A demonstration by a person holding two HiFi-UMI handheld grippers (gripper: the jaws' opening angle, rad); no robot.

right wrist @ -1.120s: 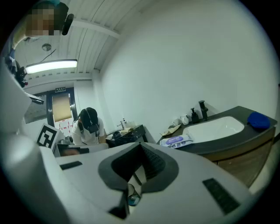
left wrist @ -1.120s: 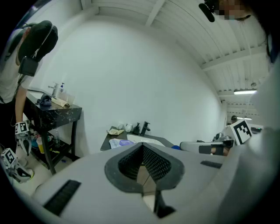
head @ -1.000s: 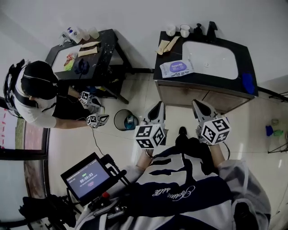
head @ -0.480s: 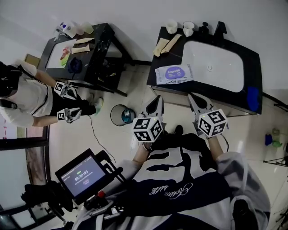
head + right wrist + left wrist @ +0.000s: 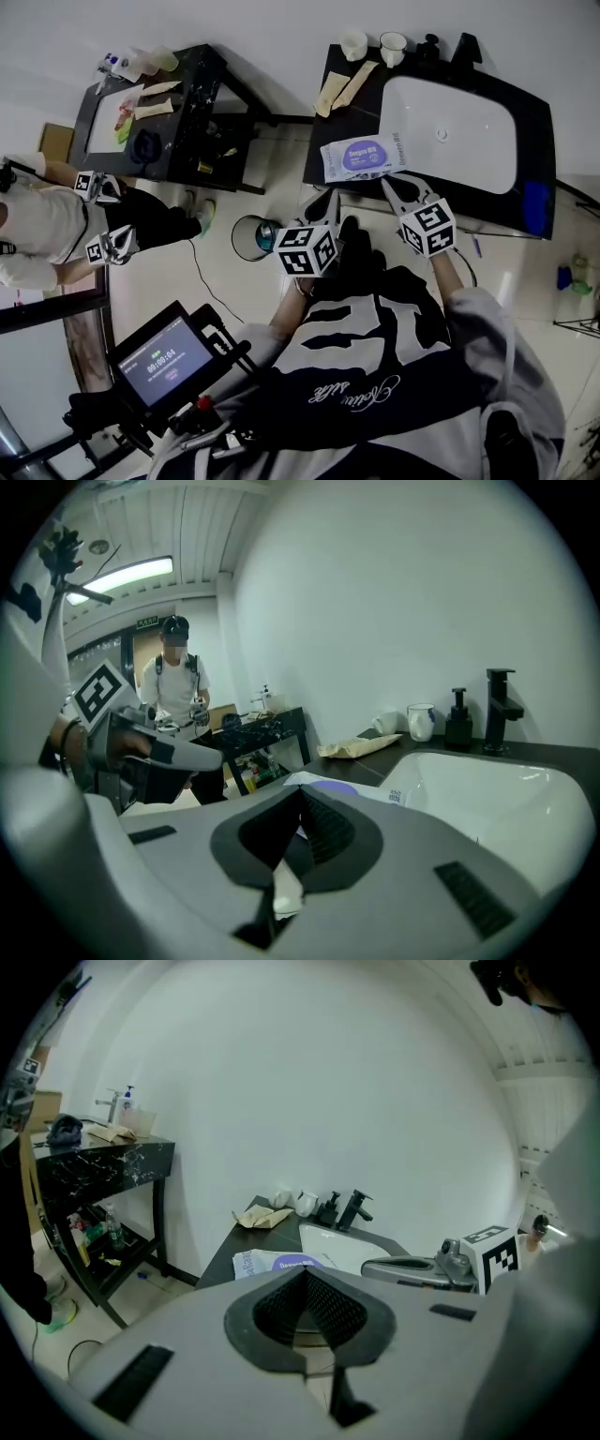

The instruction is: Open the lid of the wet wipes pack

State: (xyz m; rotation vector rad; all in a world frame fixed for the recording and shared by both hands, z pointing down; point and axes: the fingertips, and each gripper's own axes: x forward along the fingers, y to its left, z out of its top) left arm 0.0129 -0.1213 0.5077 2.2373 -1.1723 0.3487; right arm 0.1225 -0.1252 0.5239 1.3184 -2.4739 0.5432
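Grey-padded and closed on nothing, the left claw and right claw sit mid-frame. They have come up to the black bench edge. The wet wipes pack lies just beyond them, upper centre, lid seemingly unopened, so the reach looks about to start.

We see a white sink in the dark desk, two cups and a black tap behind it, a bin to its left.
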